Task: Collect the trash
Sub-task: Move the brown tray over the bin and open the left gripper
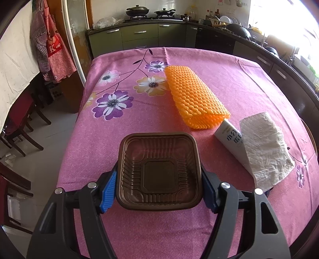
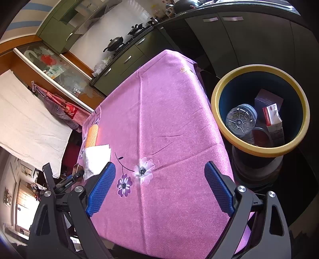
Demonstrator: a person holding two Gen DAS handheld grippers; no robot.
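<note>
My left gripper (image 1: 158, 191) is shut on a brown plastic tray (image 1: 159, 171), holding it by two opposite sides just above the pink tablecloth (image 1: 139, 123). An orange foam net (image 1: 194, 97) lies ahead, with a white carton (image 1: 229, 137) and a crumpled paper towel (image 1: 265, 149) to the right. My right gripper (image 2: 159, 189) is open and empty above the table's near end. A yellow-rimmed trash bin (image 2: 217, 93) stands off the table's right edge, holding a plastic bottle (image 2: 240, 119) and small boxes (image 2: 273, 115). The foam net (image 2: 92, 135) and paper towel (image 2: 97, 157) show at the left.
Kitchen counters with pans (image 1: 137, 11) run behind the table. Dark chairs (image 1: 18, 123) stand on the left. Aprons (image 1: 53, 53) hang on the door frame. The left gripper (image 2: 67, 179) shows at the table's left edge in the right wrist view.
</note>
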